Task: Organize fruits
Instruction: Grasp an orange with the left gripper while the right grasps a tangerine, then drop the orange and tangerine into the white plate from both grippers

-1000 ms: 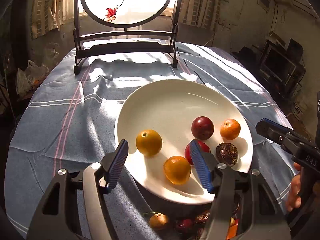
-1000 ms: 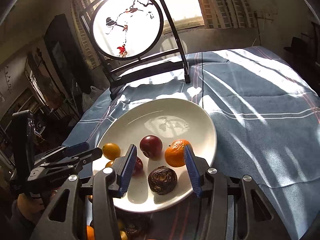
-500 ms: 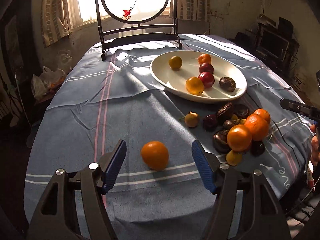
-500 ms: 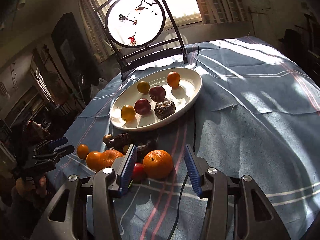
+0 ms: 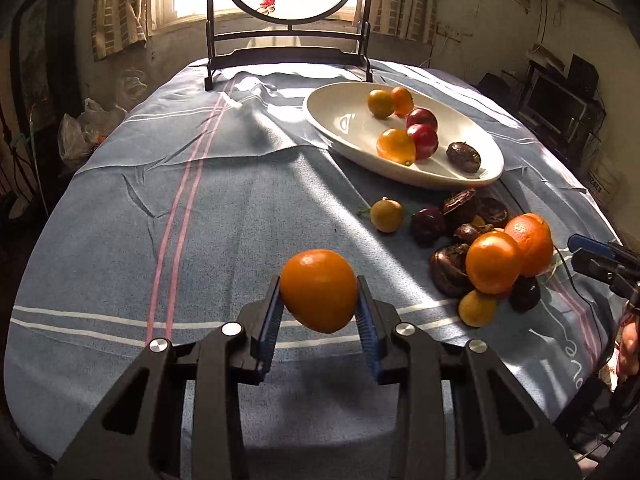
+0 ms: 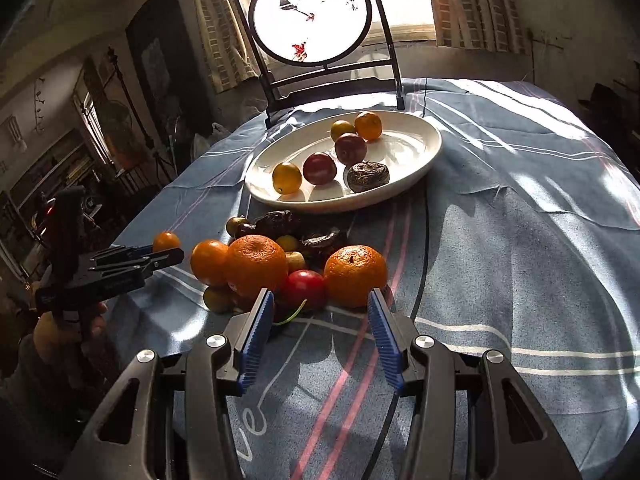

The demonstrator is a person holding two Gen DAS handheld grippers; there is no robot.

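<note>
The left gripper point(image 5: 318, 312) has its fingers clamped on an orange point(image 5: 319, 290), held just above the worktop point(image 5: 120, 208) with the fruit's longer axis tilted across the pads; the plate point(image 5: 340, 120) it most likely goes to lies ahead and to the right, past the loose pile point(image 5: 480, 248) of fruit on the cloth. The right gripper point(image 6: 320, 330) has its fingers apart and empty, low over the cloth, with a mandarin point(image 6: 355, 275) just ahead, nearer the right finger, so this hand is the closer one for that pick.
</note>
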